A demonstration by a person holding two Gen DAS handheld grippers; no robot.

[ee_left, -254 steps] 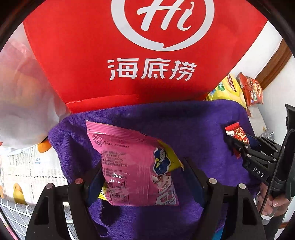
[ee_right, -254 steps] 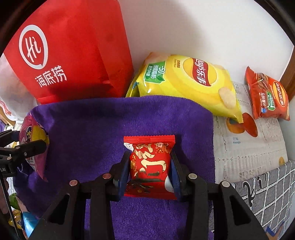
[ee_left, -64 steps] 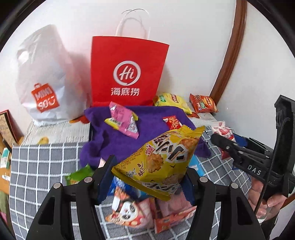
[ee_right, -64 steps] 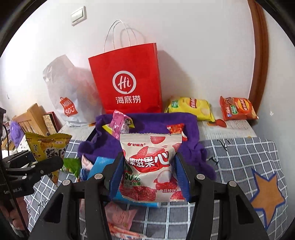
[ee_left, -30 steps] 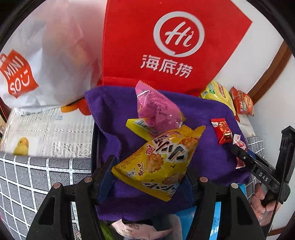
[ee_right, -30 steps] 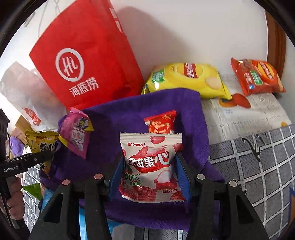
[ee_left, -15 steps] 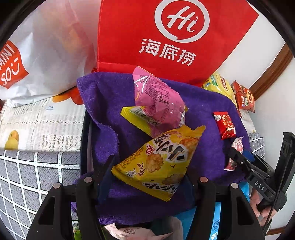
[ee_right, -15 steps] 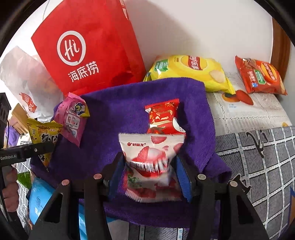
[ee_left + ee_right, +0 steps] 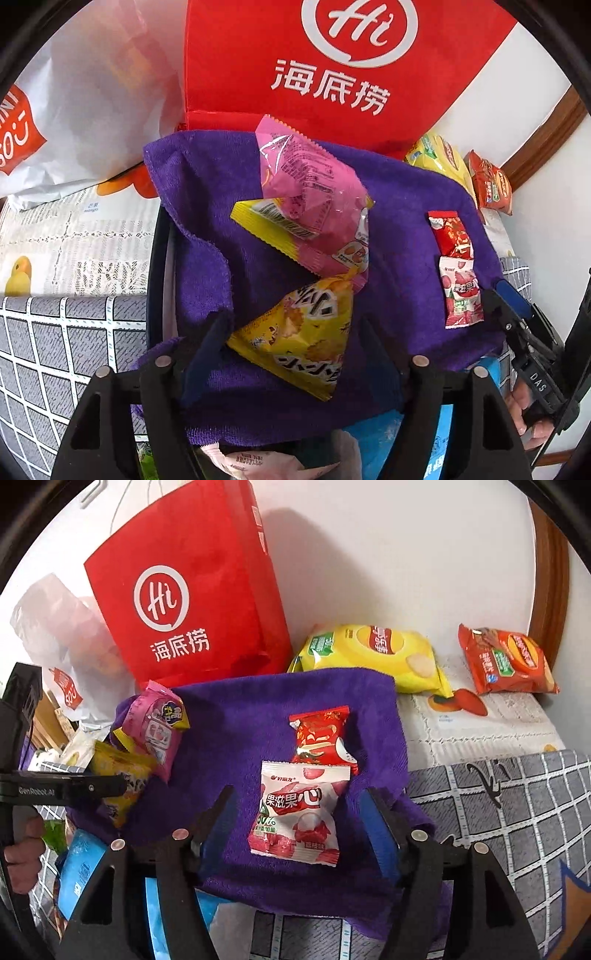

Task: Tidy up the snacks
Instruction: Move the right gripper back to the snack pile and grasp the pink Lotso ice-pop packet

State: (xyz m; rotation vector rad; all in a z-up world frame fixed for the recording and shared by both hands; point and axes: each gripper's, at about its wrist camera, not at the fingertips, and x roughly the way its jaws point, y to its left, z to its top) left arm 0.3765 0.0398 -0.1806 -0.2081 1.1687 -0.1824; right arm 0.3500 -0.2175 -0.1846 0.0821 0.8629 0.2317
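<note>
Just then I had both tools over the purple towel (image 9: 236, 716), which lay spread across a dark tray on the worktop (image 9: 517, 812) with its grey checked cloth. My left hand-held gripper (image 9: 295, 345) had just been opening, and its jaws stood apart with the yellow snack bag (image 9: 299, 336) lying between them on the near part of the towel; as far as I could tell, the pads no longer pressed on it. Beyond that bag, touching its far corner, the pink snack bag (image 9: 314, 206) lay tilted across the towel. My right hand-held gripper (image 9: 295, 829) had also just been opening, and its jaws were spread with clear gaps on both sides of the white lychee packet (image 9: 299, 808), which rested flat on the towel's near right part. Just beyond it, with their edges overlapping, sat the small red packet (image 9: 321, 734). Behind the towel stood the red paper bag (image 9: 192, 590) against the wall, with a white plastic bag (image 9: 74, 103) to its left. To the right of the towel, on a white printed cloth, a yellow chip bag (image 9: 376, 653) and an orange-red snack bag (image 9: 506, 661) lay near the wall, well apart from each other. At the near left edge a blue packet (image 9: 79, 867) showed beneath the towel's edge.
</note>
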